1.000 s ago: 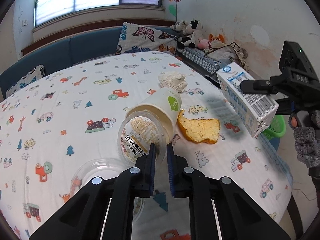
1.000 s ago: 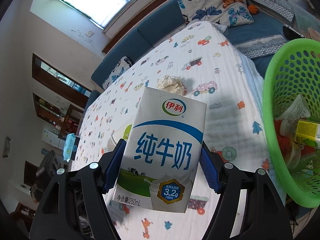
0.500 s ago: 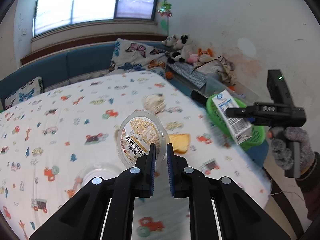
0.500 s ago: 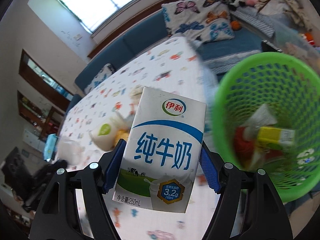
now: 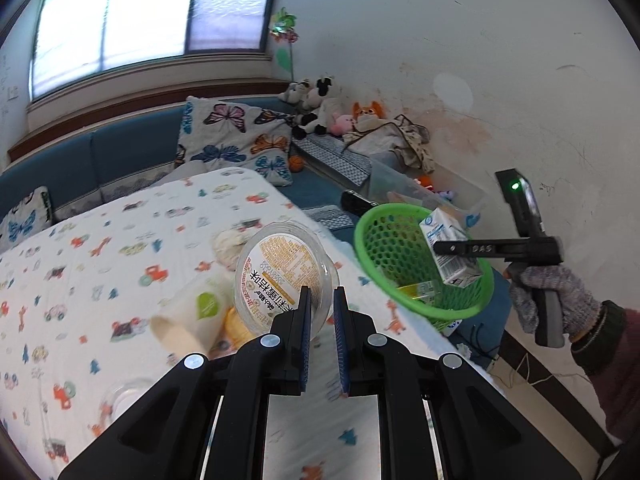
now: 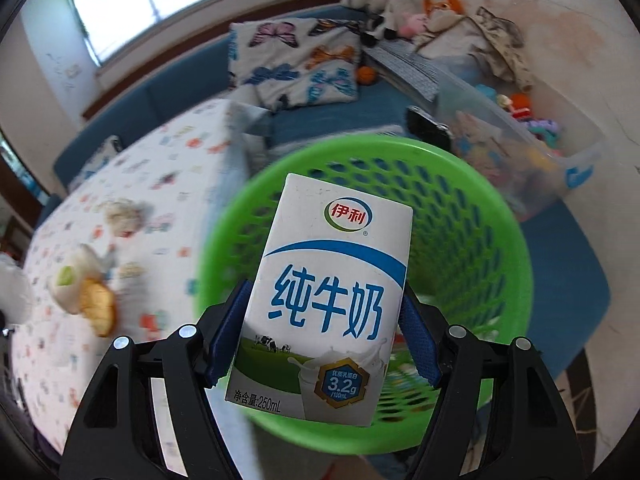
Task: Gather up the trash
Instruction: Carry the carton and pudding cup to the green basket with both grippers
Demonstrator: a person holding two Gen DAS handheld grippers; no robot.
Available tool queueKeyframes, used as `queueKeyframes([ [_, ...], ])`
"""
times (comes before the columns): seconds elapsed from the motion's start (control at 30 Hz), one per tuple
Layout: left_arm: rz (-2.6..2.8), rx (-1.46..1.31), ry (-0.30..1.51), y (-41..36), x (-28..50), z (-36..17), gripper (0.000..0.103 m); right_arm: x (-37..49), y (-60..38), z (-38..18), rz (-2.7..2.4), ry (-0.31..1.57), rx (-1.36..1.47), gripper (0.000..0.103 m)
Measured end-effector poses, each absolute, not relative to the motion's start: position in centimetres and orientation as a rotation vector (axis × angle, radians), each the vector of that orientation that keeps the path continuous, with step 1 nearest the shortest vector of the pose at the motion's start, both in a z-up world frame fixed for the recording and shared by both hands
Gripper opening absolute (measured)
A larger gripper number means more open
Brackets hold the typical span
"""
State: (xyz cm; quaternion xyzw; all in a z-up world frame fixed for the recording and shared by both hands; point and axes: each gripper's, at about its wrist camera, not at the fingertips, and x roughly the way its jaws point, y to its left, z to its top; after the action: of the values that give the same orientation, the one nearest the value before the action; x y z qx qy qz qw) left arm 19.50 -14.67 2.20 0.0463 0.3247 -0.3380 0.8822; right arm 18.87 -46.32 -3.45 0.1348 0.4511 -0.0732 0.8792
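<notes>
The milk carton (image 6: 324,300) hides most of the green basket (image 6: 472,216) floor in the right wrist view, and the worktop (image 6: 168,168) to its left is smeared by blur. It is a white box with a blue arc, blue Chinese characters, a small meadow scene and a "3.2g" badge, marked 250 mL. The right claw (image 6: 322,336) grips it across its lower sides, blue pads pressed to both flanks, and holds it in the air over the basket's open mouth. In the left wrist view the carton (image 5: 450,250) hangs tilted above the far right of the basket (image 5: 384,240), which already holds some scraps too small to make out.

The left claw (image 5: 322,322) is pinched narrow on the rim of a clear plastic tub (image 5: 286,276) with a printed yellow label, lifted above the worktop (image 5: 120,240); its lower edge is hidden behind the fingers. Just left lies a tipped paper cup (image 5: 192,316), a yellowish peel (image 5: 238,326) beside it, and farther off a crumpled tissue (image 5: 226,244).
</notes>
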Motion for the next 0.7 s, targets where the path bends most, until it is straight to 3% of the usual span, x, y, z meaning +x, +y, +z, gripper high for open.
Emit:
queueKeyframes([
  [0.33, -0.757, 0.129, 0.689, -19.8, 20.5, 2.4, 0.011, 19.0, -48.8, -5.7, -0.158, 0.950, 0.347, 0.072],
  [0.7, -0.830, 0.172, 0.722, -25.6, 21.4, 1.5, 0.011, 16.4, -49.9, -3.1, -0.146, 0.876, 0.370, 0.073],
])
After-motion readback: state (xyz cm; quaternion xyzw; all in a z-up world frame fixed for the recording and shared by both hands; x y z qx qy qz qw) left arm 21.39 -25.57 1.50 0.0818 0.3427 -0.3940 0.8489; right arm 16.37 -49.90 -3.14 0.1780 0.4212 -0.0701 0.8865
